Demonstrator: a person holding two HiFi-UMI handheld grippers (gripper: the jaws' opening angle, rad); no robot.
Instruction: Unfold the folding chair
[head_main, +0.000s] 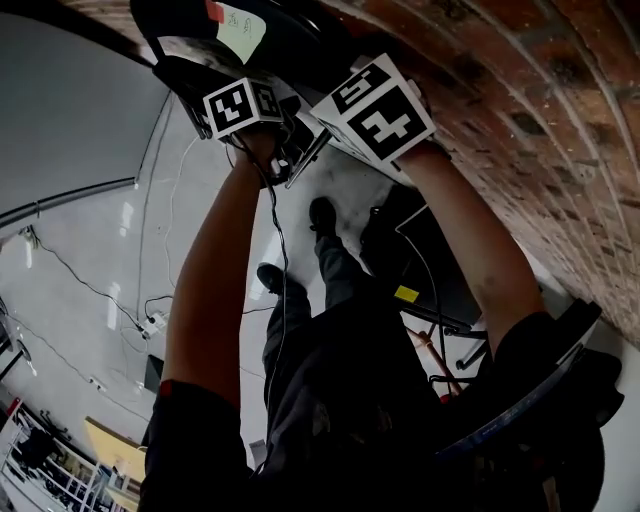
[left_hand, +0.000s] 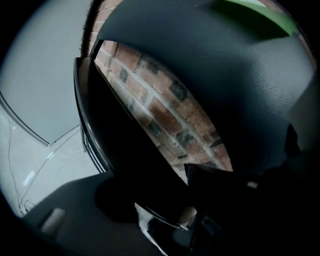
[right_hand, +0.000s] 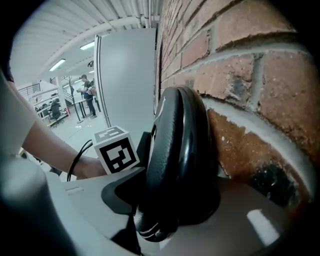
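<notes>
The folded black chair (head_main: 300, 40) leans upright against the brick wall (head_main: 520, 120), with a pale green note stuck on it. Both grippers are on its top edge. My left gripper (head_main: 240, 100) is at the left part of the chair; in the left gripper view a black chair panel (left_hand: 115, 145) runs down between its dark jaws (left_hand: 150, 200), and whether the pads press on it is lost in the dark. My right gripper (right_hand: 175, 220) has the chair's thick rounded rim (right_hand: 175, 165) wedged between its grey jaws, both touching it. The left gripper's marker cube (right_hand: 116, 150) shows beside that rim.
The wall (right_hand: 250, 100) stands directly behind the chair. The person's legs and shoes (head_main: 320, 270) are on the pale floor below. Cables and a power strip (head_main: 150, 322) lie on the floor at left. A black stand with a yellow label (head_main: 407, 294) is at right.
</notes>
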